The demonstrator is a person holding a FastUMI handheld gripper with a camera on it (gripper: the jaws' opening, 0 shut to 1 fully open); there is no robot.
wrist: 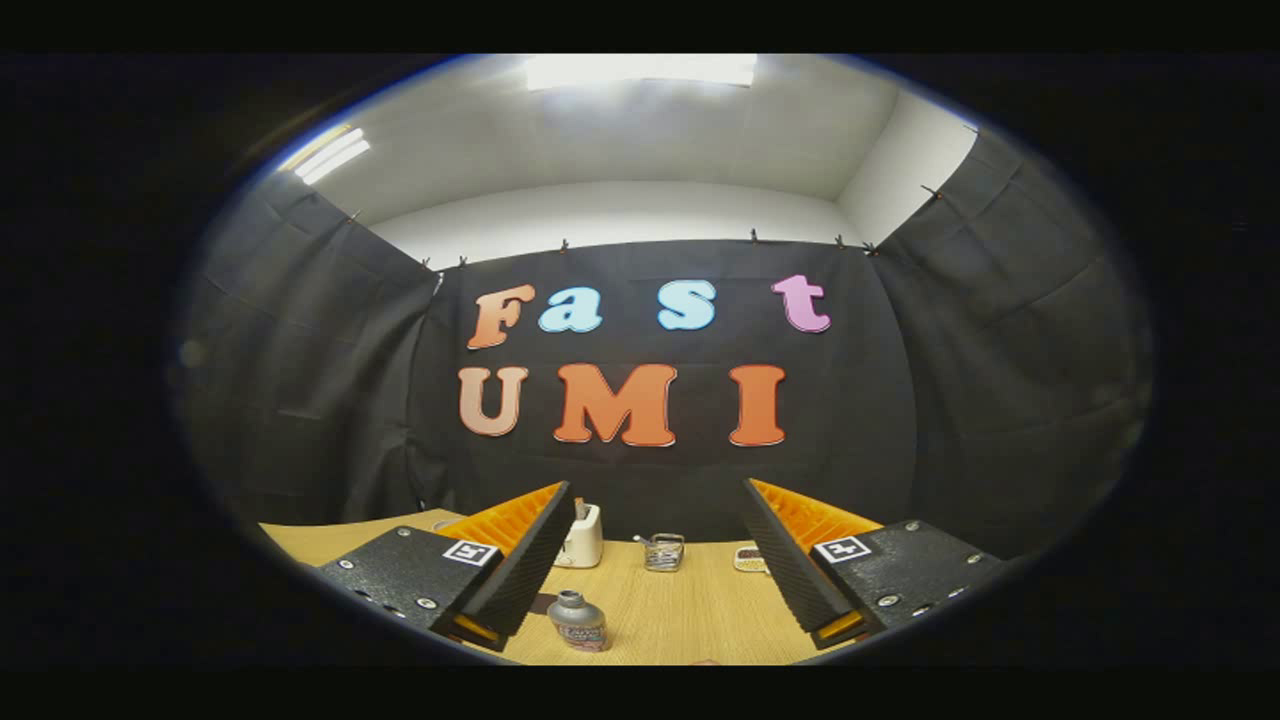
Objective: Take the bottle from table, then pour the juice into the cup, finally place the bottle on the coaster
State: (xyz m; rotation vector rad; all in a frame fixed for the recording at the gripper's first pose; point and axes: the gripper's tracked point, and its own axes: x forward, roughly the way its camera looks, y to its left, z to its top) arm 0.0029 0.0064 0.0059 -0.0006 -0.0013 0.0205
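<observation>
My gripper (656, 487) is open, its two fingers spread wide above a wooden table (690, 610). A small bottle (578, 620) with a silver cap and a label stands upright on the table, low between the fingers and close to the left one. Nothing is held. A dark flat piece, possibly the coaster (543, 603), peeks out beside the left finger, just left of the bottle. Farther back between the fingers stands a small clear glass cup (664, 551).
A white container (582, 537) with something sticking out of it stands by the left finger's tip at the table's far side. A small flat object (750, 558) lies partly hidden by the right finger. Black cloth walls close the booth behind the table.
</observation>
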